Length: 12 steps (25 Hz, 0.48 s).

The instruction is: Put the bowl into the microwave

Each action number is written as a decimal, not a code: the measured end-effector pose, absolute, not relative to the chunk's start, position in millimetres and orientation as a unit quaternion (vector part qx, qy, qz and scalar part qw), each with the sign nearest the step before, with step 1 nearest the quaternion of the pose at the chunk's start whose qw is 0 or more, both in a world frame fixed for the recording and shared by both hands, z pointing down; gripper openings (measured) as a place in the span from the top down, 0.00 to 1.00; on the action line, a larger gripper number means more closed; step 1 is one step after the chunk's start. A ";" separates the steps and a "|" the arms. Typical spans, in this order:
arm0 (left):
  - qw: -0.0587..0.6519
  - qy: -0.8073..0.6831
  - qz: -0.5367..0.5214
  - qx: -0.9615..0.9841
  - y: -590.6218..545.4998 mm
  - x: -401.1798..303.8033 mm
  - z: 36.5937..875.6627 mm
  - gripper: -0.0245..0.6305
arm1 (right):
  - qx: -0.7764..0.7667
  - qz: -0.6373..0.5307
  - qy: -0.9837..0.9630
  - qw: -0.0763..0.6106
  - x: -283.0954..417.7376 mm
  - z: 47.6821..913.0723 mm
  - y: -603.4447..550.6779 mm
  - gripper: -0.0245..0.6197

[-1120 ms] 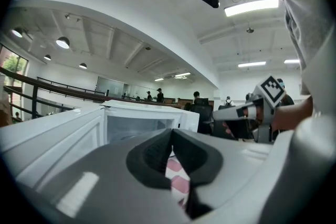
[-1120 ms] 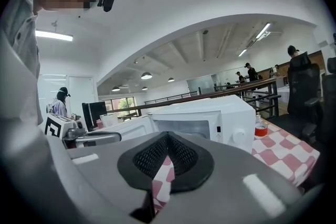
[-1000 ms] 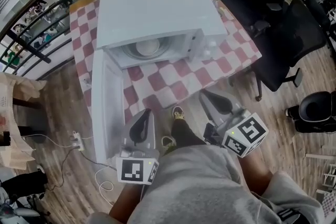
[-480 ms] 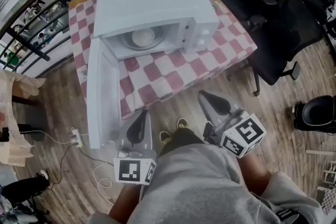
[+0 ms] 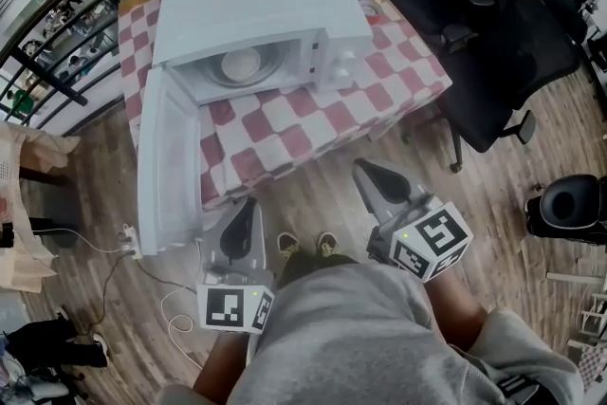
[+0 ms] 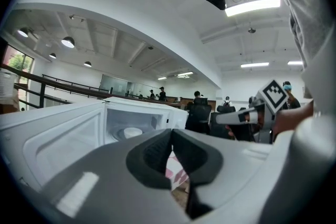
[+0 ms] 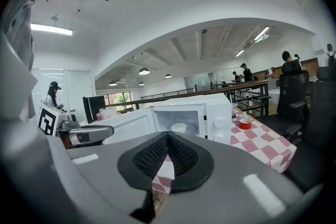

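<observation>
**Microwave and table receded from both grippers**

The microwave [image 5: 256, 14] and checked table [image 5: 285, 133] are seen farther from the grippers than a second ago. Wood floor [image 5: 322, 190] and black office chairs [image 5: 493, 62] are noted around the table. The bowl [image 5: 239, 64] is set inside the open microwave, well apart from the left gripper [image 5: 248, 206] and right gripper [image 5: 366, 170]. Both are clenched on nothing.

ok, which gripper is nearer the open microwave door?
The left gripper: its tip sits close beside the outer end of the microwave door, while the right gripper hangs farther off over the floor.
</observation>
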State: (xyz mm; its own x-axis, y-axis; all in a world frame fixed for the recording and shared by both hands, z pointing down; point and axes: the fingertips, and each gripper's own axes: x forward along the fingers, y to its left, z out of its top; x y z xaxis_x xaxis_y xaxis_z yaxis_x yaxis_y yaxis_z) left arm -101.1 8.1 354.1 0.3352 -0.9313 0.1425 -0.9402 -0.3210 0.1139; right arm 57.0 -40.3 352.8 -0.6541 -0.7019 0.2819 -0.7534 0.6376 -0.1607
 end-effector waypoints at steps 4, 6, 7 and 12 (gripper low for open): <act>0.087 -0.586 0.028 0.805 12.8 -88.9 351.0 0.95 | 0.404 0.132 -0.900 0.097 74.6 349.3 -39.5 0.97; 0.089 -0.587 0.031 0.804 14.7 -81.7 351.7 0.95 | 0.403 0.132 -0.901 0.093 81.8 348.5 -38.9 0.97; 0.088 -0.588 0.032 0.803 15.6 -78.0 352.2 0.95 | 0.402 0.132 -0.901 0.091 85.1 348.4 -38.4 0.97; 0.093 -0.592 0.028 0.800 16.2 -60.2 355.7 0.95 | 0.400 0.129 -0.904 0.082 102.8 348.2 -36.0 0.96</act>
State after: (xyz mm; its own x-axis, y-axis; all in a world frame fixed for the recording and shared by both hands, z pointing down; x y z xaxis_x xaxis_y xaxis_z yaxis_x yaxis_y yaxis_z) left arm -60.2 16.2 355.7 0.2970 -0.9421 0.1555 -0.9527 -0.2812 0.1155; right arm 102.8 -36.0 348.2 -0.6664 -0.7021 0.2510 -0.7442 0.6467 -0.1672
